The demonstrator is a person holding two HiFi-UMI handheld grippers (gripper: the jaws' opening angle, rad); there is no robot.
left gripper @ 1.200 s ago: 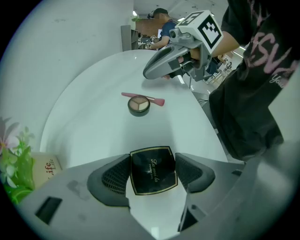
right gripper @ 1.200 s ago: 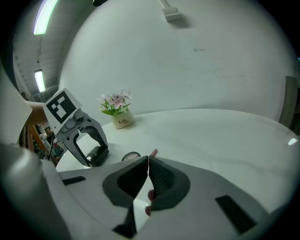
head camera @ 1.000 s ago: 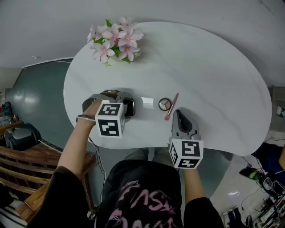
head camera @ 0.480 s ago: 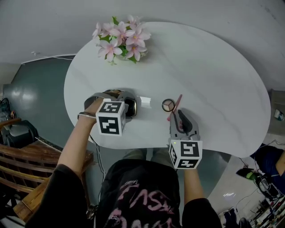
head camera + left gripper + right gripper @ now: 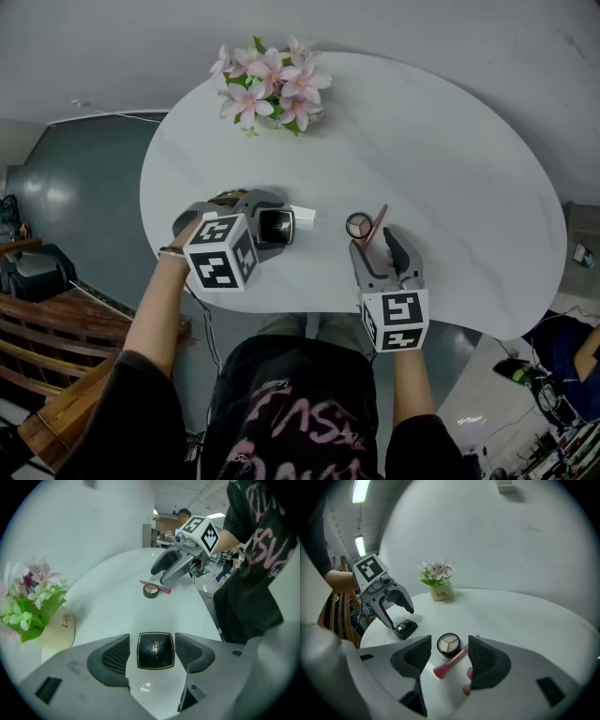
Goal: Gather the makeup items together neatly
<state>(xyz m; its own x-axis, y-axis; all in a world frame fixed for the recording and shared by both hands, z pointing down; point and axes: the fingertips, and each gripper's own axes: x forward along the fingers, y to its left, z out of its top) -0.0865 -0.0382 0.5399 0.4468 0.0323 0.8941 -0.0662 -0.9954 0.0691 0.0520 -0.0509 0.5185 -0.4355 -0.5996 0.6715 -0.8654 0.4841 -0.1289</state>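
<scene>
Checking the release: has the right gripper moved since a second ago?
No. The right gripper stays just below the round compact in the head view; only its fingers have just been opening, with the pink brush lying loose between them.

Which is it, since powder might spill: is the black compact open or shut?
Shut: the black compact lies flat, printed lid down, no powder showing.

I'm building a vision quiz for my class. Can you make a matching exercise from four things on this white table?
Things:
1. compact
2. eyeshadow pan
3. brush
4. pot

Descriptions:
a. holds pink flowers
b. black, square, gold border
c. pink, long and slim
d. round, three beige shades

Pairs: 1-b, 2-d, 3-c, 4-a
</scene>
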